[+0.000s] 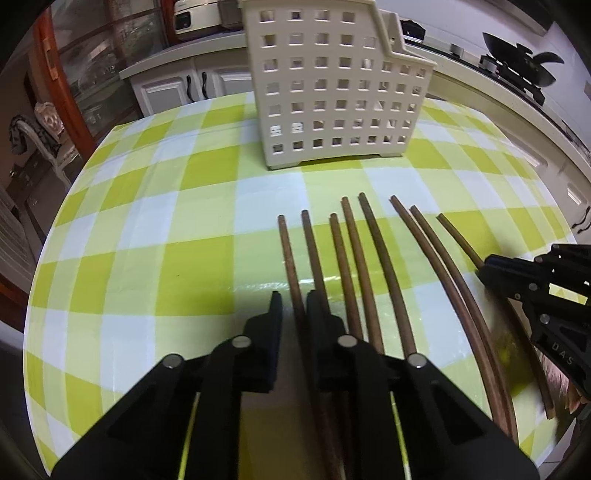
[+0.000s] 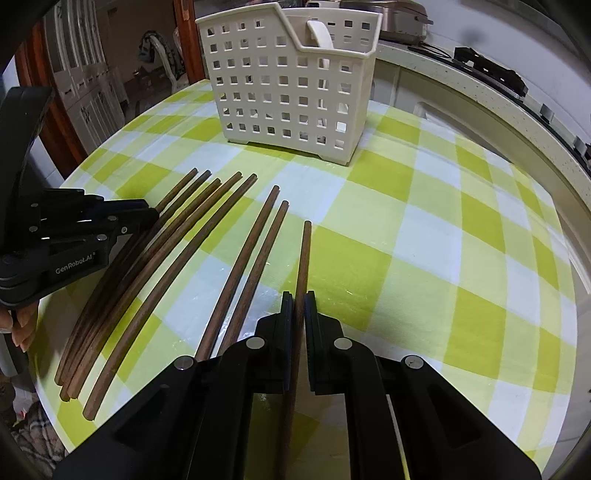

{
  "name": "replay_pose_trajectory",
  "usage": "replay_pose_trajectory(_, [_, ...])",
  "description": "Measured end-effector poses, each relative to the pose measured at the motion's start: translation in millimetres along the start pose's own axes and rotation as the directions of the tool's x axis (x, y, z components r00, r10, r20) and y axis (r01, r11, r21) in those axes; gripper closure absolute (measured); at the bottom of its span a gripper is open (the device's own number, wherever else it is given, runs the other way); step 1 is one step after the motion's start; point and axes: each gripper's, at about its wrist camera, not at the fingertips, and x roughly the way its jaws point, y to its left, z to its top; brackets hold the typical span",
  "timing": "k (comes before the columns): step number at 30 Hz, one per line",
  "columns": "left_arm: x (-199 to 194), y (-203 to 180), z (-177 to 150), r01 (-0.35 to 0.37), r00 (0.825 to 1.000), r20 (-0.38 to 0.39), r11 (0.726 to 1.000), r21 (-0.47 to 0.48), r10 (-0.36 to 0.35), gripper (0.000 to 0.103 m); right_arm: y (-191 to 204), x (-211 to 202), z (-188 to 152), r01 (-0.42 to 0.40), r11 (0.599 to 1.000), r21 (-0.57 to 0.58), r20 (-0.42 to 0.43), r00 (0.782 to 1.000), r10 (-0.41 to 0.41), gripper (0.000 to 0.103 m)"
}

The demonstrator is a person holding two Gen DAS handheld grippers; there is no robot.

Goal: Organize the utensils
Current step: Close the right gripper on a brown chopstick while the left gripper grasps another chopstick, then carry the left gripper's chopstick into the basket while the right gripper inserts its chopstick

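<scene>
Both grippers tilt steeply down over the table, fingers pointing away toward the far edge. The left gripper (image 1: 293,297) has its jaws drawn in around the leftmost chopstick (image 1: 287,258) of the row – the stick runs straight between the two pads, pinched there. In the right wrist view the same tool shows from the side at the left edge (image 2: 153,214), its tip among the bunched sticks, with fingertips of the person's hand (image 2: 20,328) just below it.

The right gripper (image 2: 298,295) is likewise clamped, its pads pressed on the outermost chopstick (image 2: 305,254), which lies alone at the right end of the row and passes back under the tool's body.

Between the two held sticks lie the remaining chopsticks (image 2: 207,236) – dark brown, roughly parallel, flat on the green-and-white checked tablecloth (image 2: 443,229); five are crowded together on the left, and two sit just beside the right gripper's stick.

Farther off, upright on the cloth and well apart from the stick tips, stands the cream perforated utensil holder (image 1: 332,96). A white handle (image 2: 321,33) pokes up from its lower compartment.
</scene>
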Motion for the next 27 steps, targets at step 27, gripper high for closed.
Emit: replay_pose_trajectory(27, [-98, 27, -1, 0.071, 0.958, 0.28, 0.997, -0.042, -0.056, 0.097, 3, -82, 18, 0.008, 0.998, 0.054, 0.292, 0.956, -0.023, 0.096])
